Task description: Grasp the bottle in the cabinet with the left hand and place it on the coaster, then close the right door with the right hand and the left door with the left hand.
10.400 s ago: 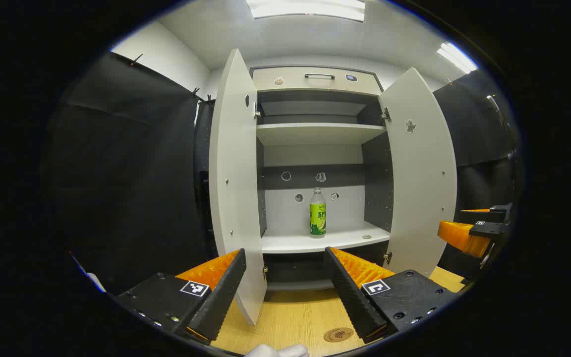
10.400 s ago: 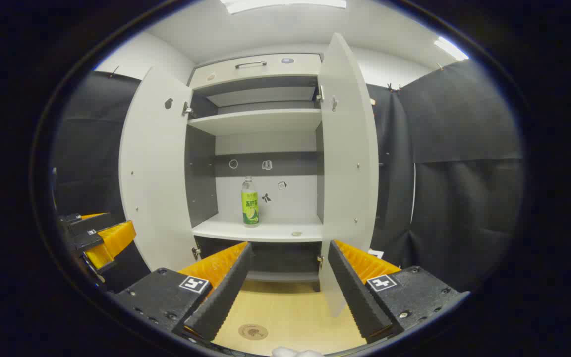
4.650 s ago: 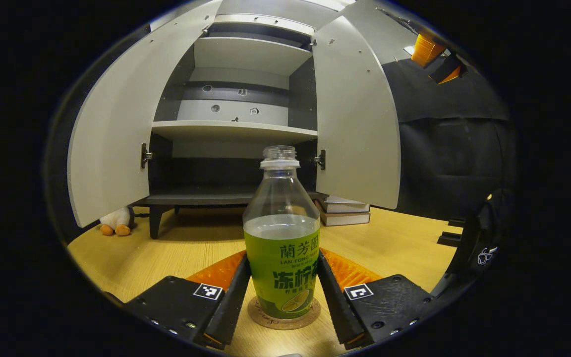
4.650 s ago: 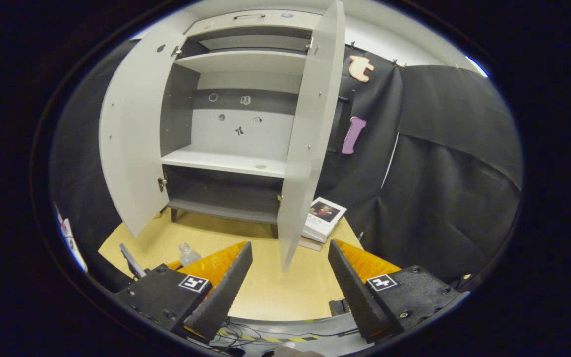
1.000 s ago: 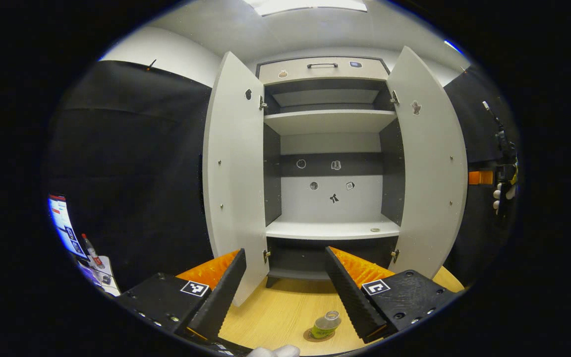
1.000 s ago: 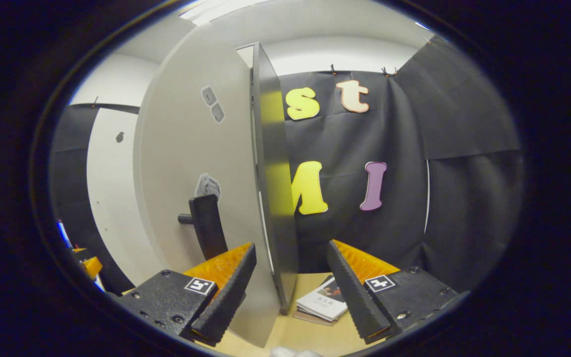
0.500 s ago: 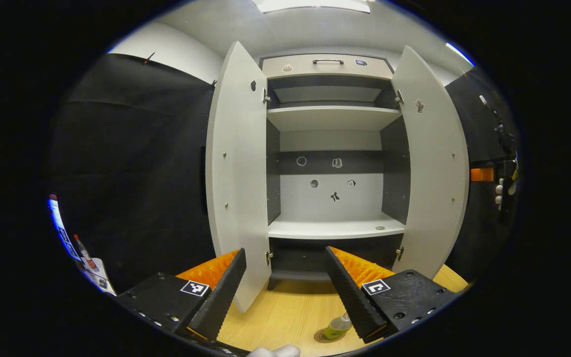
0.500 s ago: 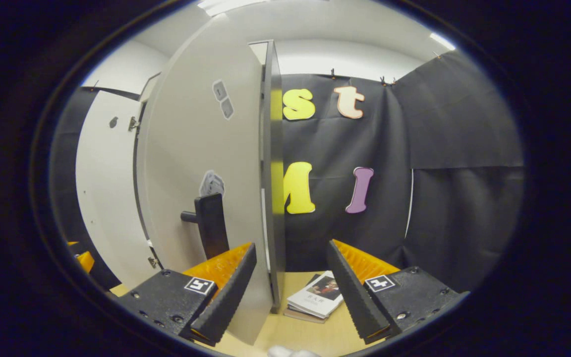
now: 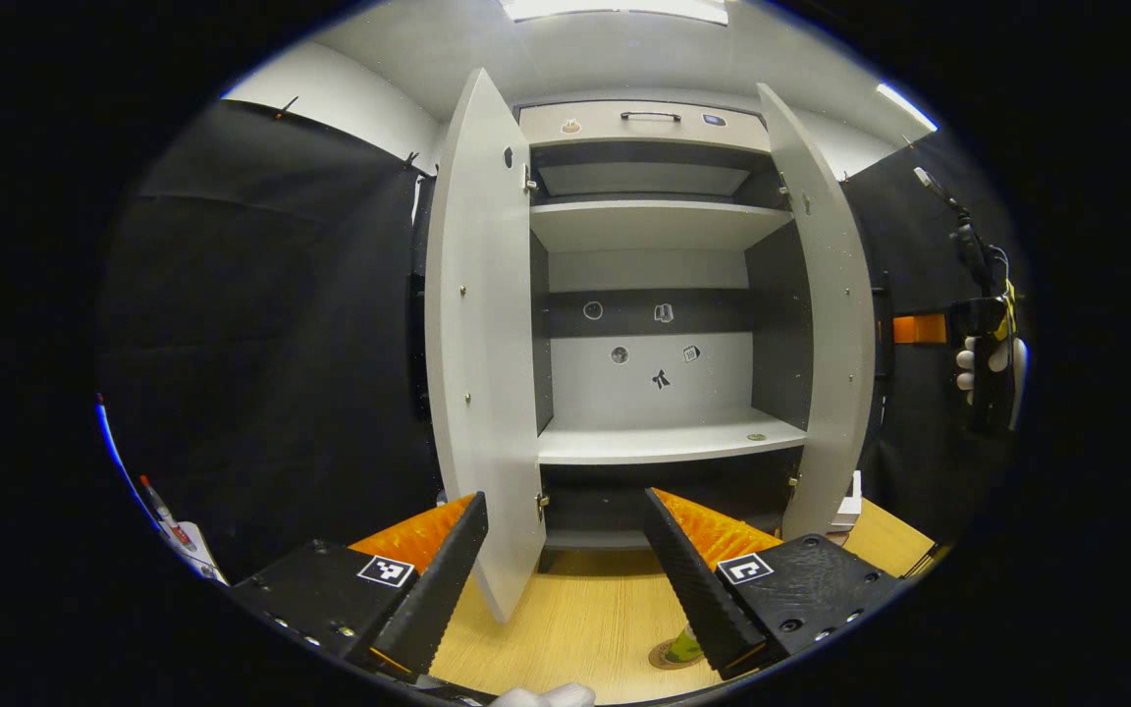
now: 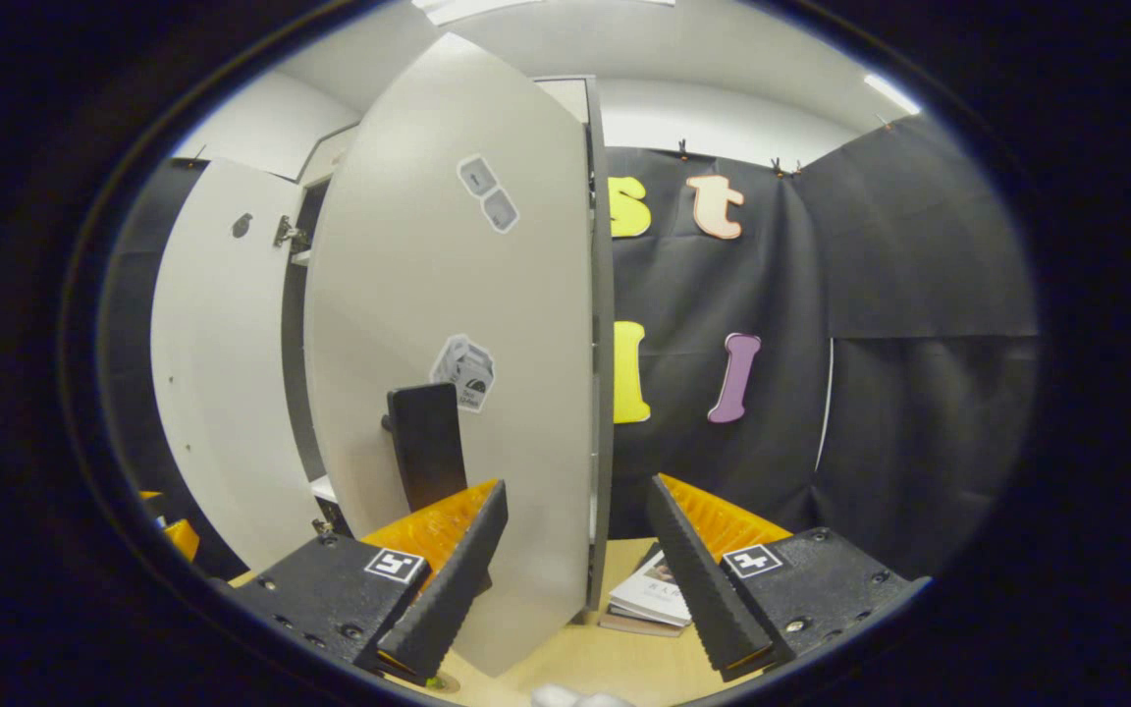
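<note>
On the cabinet [image 9: 644, 128], two doors hang ajar; both tongs [image 9: 561, 570] [image 10: 575, 565] gape wide.

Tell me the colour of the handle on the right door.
Black; the handle on the right door shows best in the right gripper view.

One cabinet [image 9: 654, 128] stands at the back edge of the worktop [image 9: 575, 619], with two doors, the left door [image 9: 482, 344] and the right door [image 9: 826, 324], two pale shelves inside, an upper shelf [image 9: 654, 224] and a lower shelf [image 9: 669, 444], and one drawer handle [image 9: 651, 116] on top. There is one bottle [image 9: 685, 645] on one coaster [image 9: 666, 658] near the worktop's front edge, and one stack of books [image 10: 652, 592] by the cabinet's right side. Two hand-held grippers are counted, the left hand-held gripper [image 9: 565, 560] and the right hand-held gripper [image 10: 575, 560], and the right door carries one dark handle [image 10: 425, 445].
</note>
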### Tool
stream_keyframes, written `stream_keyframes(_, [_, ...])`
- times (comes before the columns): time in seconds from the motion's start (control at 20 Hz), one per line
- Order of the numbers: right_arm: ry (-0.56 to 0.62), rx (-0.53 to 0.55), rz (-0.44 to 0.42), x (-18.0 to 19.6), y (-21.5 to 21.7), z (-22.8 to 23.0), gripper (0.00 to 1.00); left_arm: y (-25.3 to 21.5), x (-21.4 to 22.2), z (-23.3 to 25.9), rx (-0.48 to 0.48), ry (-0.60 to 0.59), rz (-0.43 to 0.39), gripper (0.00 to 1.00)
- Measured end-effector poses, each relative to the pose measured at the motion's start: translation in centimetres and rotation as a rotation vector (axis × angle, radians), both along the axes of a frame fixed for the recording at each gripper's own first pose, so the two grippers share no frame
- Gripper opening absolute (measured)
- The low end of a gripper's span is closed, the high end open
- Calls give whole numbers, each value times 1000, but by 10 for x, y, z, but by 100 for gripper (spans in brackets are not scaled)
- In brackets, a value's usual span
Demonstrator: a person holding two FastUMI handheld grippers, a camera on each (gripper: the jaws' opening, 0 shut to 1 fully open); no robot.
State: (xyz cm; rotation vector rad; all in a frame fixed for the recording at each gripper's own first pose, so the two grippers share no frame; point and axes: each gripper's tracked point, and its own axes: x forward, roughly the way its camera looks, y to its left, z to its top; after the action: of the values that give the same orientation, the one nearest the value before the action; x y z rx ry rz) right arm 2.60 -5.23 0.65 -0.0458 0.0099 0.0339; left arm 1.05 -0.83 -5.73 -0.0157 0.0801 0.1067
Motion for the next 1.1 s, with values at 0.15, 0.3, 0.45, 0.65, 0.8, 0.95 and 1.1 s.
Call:
stream_keyframes(0.15, [44,-21,75,-3,17,-10,95,8,1,-4,-6,7,-6,96])
stream_keyframes(0.3, [86,-40,143,-8,26,-17,96,12,1,-9,-16,14,-14,96])
stream_keyframes(0.45, [99,-51,155,-8,28,-20,96,18,3,-12,-18,18,-28,96])
stream_keyframes(0.65, [111,-57,131,-13,27,-25,91,27,7,-13,-31,11,-41,96])
stream_keyframes(0.8, [119,-59,93,-17,22,-28,92,41,11,-13,-37,10,-39,96])
stream_keyframes(0.95, [126,-69,48,-22,17,-32,94,62,13,-12,-27,3,-28,96])
stream_keyframes(1.1, [144,-47,22,-28,17,-38,95,91,16,-10,-8,0,-8,96])
